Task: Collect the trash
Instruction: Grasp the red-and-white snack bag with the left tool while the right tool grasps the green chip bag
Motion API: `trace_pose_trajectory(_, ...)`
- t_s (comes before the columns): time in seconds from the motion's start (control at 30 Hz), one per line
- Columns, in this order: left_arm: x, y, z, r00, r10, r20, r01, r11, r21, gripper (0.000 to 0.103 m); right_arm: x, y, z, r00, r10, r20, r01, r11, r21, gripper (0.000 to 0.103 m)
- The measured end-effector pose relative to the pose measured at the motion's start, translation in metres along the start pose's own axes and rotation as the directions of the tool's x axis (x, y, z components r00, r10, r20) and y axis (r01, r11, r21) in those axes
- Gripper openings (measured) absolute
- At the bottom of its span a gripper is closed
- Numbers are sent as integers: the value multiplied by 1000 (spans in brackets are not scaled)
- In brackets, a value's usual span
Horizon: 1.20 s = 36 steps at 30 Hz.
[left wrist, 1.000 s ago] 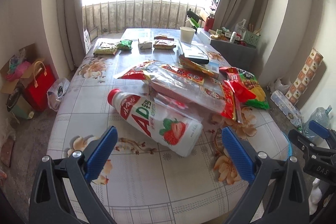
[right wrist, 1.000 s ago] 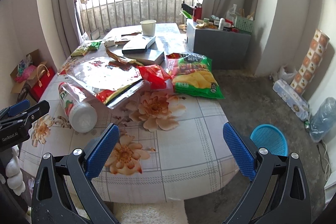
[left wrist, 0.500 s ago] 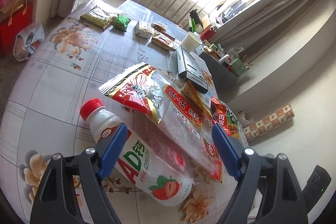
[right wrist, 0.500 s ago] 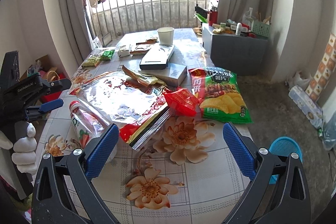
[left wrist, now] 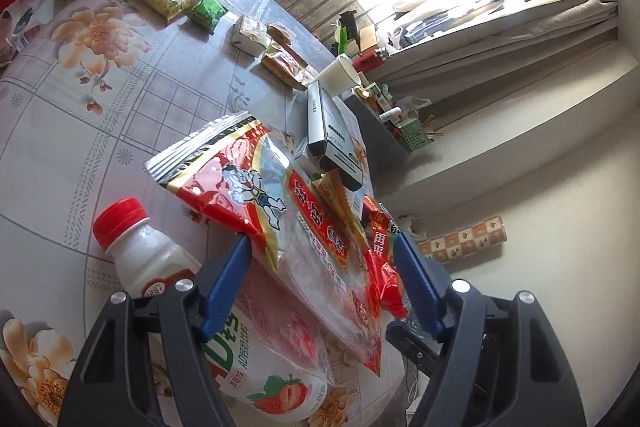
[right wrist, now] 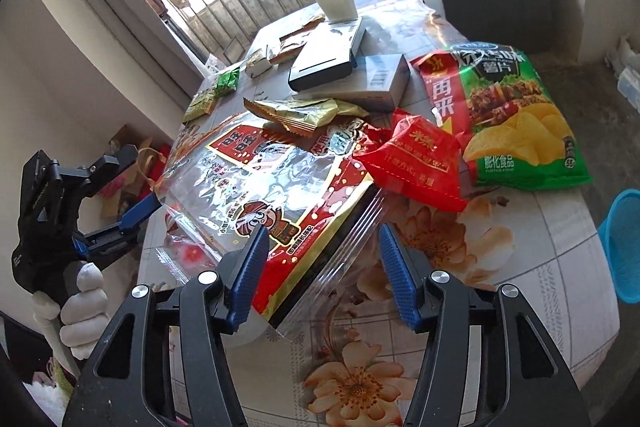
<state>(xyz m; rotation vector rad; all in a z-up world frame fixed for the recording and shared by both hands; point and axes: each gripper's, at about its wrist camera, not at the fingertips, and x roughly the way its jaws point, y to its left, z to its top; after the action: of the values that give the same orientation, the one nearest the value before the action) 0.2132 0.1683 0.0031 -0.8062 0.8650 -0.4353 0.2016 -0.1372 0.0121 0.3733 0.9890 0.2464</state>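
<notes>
At the near edge of the floral-cloth bench point(right wrist: 472, 291), both tools have just been narrowing around the big crinkly red-and-clear snack bag point(right wrist: 280, 187), left tool point(left wrist: 324, 247) and right tool point(right wrist: 320, 231), pads not pressing yet. Risk: the slick film slips, or it drags the white strawberry-drink bottle point(left wrist: 160, 287) underneath off the edge.

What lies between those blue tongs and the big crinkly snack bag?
Nothing visible: the large red-and-clear snack bag already lies between the right tongs and between the left tongs. Both have been closing.
</notes>
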Motion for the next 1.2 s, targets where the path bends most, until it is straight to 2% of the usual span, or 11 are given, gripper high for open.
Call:
trace_pose_trajectory(0.07, 2, -4, -2, 1000, -27, -12, 28, 1000, 15, 70, 3, -1, 0, 1000, 14, -13, -14, 1000, 13, 52)
trace_pose_trajectory(0.2, 8, -10, -7, 999, -36, -36, 37, 999, 39, 67, 7, -4, 1, 998, 46, -31, -45, 998, 35, 48)
trace_pose_trajectory(0.6, 17, -16, -17, 999, 34, -29, -31, 996, 85, 47, 12, -2, -2, 990, 130, -58, -128, 991, 41, 46)
trace_pose_trajectory(0.7, 19, -11, -17, 998, 44, -36, -42, 997, 72, 35, 12, 0, -1, 988, 141, -64, -139, 989, 39, 46)
trace_pose_trajectory(0.77, 19, -7, -16, 998, 46, -40, -43, 997, 63, 24, 11, 0, 0, 988, 142, -65, -140, 990, 32, 46)
trace_pose_trajectory(0.83, 21, -5, -15, 996, 72, -43, -69, 995, 67, 18, 6, 0, -1, 987, 144, -67, -143, 990, 15, 47)
trace_pose_trajectory(0.93, 21, -2, -13, 995, 91, -51, -88, 994, 64, 15, -12, -2, -1, 990, 134, -33, -135, 991, -27, 52)
trace_pose_trajectory(1.03, 19, -1, -12, 994, 98, -54, -94, 993, 68, 14, -42, -20, 8, 986, 159, 49, -158, 987, -27, 66)
trace_pose_trajectory(1.1, 15, -3, -12, 995, 91, -52, -87, 993, 77, 13, -64, -46, 21, 979, 152, 132, -156, 988, 21, 79)
trace_pose_trajectory(1.2, 7, -6, -12, 997, 66, -43, -62, 994, 91, 12, -81, -105, 46, 963, 137, 231, -173, 975, 142, 88)
